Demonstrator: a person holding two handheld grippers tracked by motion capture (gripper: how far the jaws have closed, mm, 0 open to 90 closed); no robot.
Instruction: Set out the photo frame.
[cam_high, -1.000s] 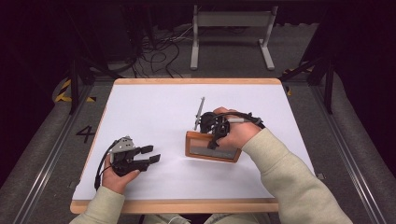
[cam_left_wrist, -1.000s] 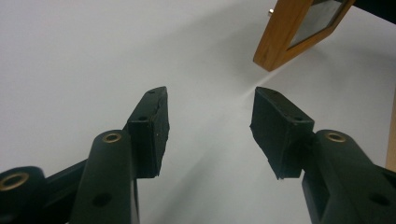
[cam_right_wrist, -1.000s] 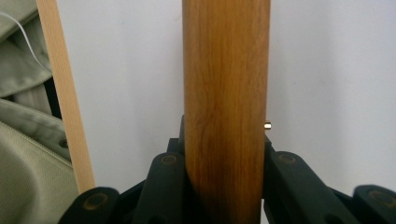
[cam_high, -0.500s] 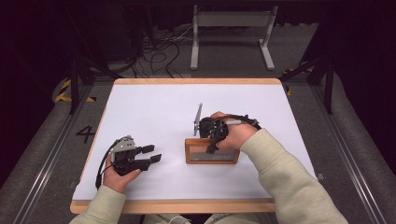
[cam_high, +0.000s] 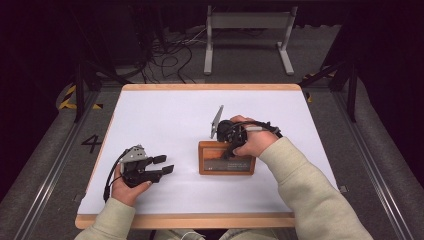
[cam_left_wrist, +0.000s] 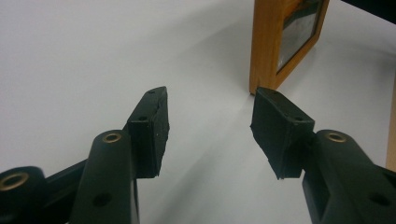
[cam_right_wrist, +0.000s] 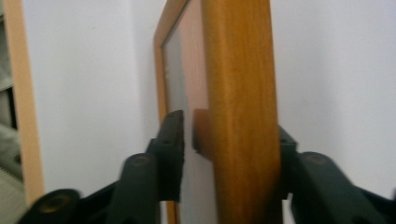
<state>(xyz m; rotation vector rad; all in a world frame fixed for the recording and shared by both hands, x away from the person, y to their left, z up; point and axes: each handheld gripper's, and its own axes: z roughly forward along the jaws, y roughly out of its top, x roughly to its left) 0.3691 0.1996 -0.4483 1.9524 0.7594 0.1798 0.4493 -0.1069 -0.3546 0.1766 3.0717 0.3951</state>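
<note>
Right claw (cam_high: 229, 134) straddles the far edge of the wooden picture frame (cam_high: 226, 158). Its jaws have just been opening: in the right gripper view one pad (cam_right_wrist: 173, 140) stands off the glass with a gap showing, while the other sits hidden behind the wood. That frame rests right of the desk's (cam_high: 165, 110) middle, with the loose grey stand piece (cam_high: 216, 121) just beyond it. Left claw (cam_high: 163, 165), jaws apart and empty, rests on the white top left of the frame, whose near corner (cam_left_wrist: 261, 56) lies just ahead. Bare white surface stretches wide toward the far and left edges.
</note>
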